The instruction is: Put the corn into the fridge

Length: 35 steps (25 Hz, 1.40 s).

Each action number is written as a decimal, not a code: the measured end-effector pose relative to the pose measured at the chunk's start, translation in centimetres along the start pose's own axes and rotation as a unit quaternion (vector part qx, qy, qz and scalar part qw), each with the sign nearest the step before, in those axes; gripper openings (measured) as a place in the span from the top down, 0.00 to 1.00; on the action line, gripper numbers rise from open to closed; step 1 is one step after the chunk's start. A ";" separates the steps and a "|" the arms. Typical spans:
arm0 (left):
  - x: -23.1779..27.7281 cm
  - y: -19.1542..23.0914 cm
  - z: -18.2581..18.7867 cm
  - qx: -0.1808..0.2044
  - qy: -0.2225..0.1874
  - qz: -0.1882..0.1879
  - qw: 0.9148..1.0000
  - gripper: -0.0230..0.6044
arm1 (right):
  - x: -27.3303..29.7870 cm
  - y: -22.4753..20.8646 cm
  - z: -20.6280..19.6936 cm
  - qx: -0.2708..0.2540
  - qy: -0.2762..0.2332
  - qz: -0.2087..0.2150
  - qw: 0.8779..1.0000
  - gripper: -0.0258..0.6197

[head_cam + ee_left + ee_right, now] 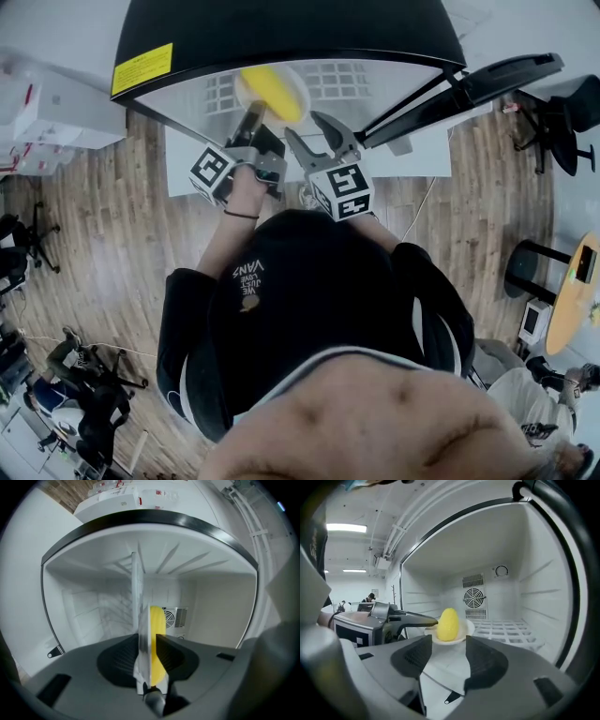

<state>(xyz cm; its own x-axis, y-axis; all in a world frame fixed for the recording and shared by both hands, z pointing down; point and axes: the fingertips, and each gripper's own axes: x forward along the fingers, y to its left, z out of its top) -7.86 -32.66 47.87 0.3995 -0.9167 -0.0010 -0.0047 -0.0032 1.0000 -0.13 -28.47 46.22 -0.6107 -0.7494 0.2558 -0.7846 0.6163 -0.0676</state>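
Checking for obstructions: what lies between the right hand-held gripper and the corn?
In the right gripper view, only bare fridge surface and the near rim of the plate holding the corn.

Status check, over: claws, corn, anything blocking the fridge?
Left claw shut on plate rim. Right claw open, empty. Corn on plate, inside fridge. No obstruction seen.

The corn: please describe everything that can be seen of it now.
The yellow egg-shaped corn looks smooth, like plastic, and whole. It sits on a round white plate, narrower end up, touching only that plate. The left tongs are shut on the plate's rim, not on the corn, and hold it inside the open white fridge, before the rear fan grille.
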 end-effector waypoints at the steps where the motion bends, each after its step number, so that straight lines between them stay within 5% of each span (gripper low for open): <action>1: 0.0 0.0 0.0 0.002 -0.001 0.000 1.000 0.81 | 0.1 -0.1 0.0 0.000 0.000 0.000 1.000 0.63; 11: -0.4 -0.1 -0.8 0.019 0.015 -0.001 1.000 0.80 | 1.1 -0.6 0.4 -0.004 0.004 0.005 1.000 0.63; 20: -1.3 -0.2 -0.2 0.098 0.018 0.011 0.995 0.80 | 2.0 -1.0 0.6 -0.010 0.006 0.010 1.000 0.63; 27: -1.7 -1.0 0.9 0.175 0.010 0.012 0.984 0.80 | 2.5 -1.4 0.7 -0.009 0.007 0.012 1.000 0.63; 35: -2.0 -1.6 1.6 0.278 0.020 0.031 0.960 0.80 | 2.9 -1.5 0.9 -0.010 0.005 0.015 1.000 0.63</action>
<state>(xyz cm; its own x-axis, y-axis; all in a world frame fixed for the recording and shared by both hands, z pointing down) -10.13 -31.41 46.28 0.4178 -0.9059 0.0691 -0.5127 -0.1723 0.8411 -0.81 -31.76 46.21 -0.6321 -0.7287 0.2633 -0.7642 0.6425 -0.0567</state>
